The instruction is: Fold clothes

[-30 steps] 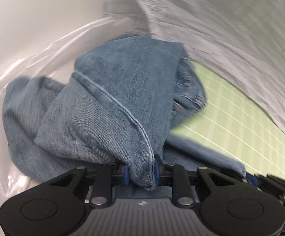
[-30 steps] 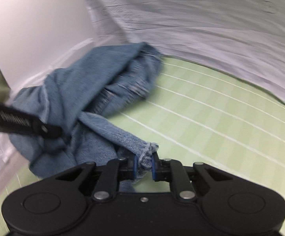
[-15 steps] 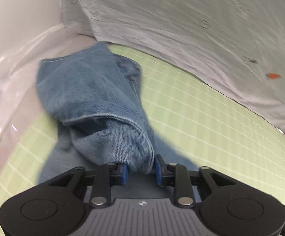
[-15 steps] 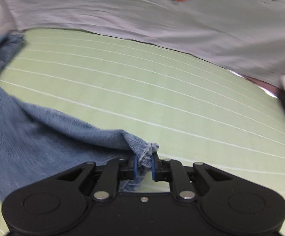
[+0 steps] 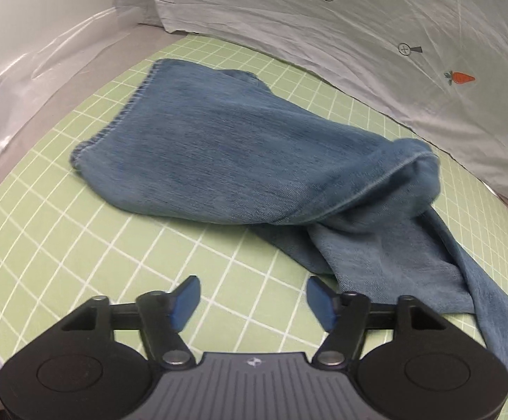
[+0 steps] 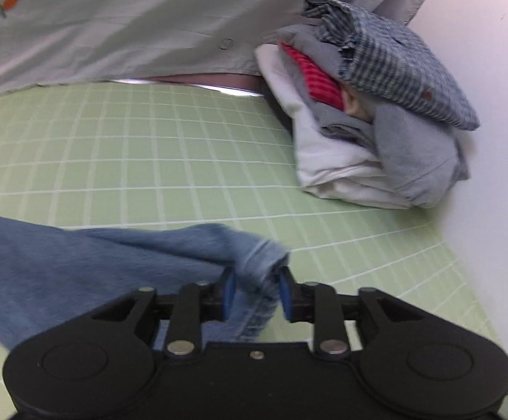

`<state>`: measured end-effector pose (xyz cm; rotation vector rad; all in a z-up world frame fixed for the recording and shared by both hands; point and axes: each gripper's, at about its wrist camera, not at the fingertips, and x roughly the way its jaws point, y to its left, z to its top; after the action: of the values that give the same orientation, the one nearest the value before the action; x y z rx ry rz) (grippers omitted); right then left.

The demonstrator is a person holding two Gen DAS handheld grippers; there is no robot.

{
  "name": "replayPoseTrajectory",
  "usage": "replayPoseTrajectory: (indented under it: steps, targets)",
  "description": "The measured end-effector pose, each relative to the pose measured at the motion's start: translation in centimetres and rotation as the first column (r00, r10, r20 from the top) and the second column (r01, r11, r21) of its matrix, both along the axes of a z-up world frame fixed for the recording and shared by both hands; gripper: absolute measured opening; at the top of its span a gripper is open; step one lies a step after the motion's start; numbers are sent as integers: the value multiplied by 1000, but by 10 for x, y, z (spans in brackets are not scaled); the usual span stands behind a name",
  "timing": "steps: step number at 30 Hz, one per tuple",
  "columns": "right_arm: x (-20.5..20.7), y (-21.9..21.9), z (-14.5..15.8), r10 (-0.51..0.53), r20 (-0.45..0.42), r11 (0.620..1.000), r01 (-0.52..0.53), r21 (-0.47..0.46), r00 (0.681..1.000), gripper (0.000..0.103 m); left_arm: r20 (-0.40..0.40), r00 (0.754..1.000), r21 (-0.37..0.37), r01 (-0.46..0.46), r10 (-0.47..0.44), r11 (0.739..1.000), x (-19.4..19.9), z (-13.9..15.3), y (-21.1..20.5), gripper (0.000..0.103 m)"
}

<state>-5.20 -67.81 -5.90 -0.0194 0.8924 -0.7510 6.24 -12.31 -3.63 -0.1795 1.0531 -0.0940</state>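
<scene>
A pair of blue jeans (image 5: 254,154) lies crumpled on the green grid mat (image 5: 78,245), one leg trailing toward the lower right. My left gripper (image 5: 254,297) hovers just in front of the denim with its jaws opening and nothing between them. In the right wrist view, a hemmed end of the jeans (image 6: 254,255) sits between the blue pads of my right gripper (image 6: 256,292). Its jaws are opening and the cloth looks loose between them, low over the mat (image 6: 148,140).
A stack of folded clothes (image 6: 376,115), topped by a checked shirt, stands at the mat's far right corner. A pale sheet with a carrot print (image 5: 359,35) hangs along the back. Clear plastic film (image 5: 43,70) lines the left side. A white surface (image 6: 492,175) borders the mat on the right.
Both grippers dragged the jeans off the plastic at the left and spread them across the mat. The left gripper let go of the denim and opened wide. The right gripper swung right and its pads spread.
</scene>
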Motion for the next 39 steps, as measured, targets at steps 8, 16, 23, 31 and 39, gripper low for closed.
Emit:
replayPoseTrajectory:
  steps: [8, 16, 23, 31, 39]
  targets:
    - [17, 67, -9, 107, 122, 980, -126, 155, 987, 76, 24, 1000, 59, 5, -7, 998, 29, 1, 0, 93]
    - [53, 120, -35, 194, 94, 957, -209, 200, 976, 82, -14, 999, 64, -34, 35, 997, 78, -34, 11, 98]
    - [56, 112, -40, 124, 51, 971, -132, 198, 991, 84, -38, 997, 23, -68, 69, 997, 105, -51, 26, 98]
    - [46, 97, -42, 30, 41, 973, -38, 228, 999, 84, -83, 926, -159, -378, 370, 912, 104, -55, 96, 98]
    - [50, 100, -42, 44, 35, 971, -51, 234, 998, 84, -76, 882, -235, -469, 465, 851, 110, -66, 116, 88]
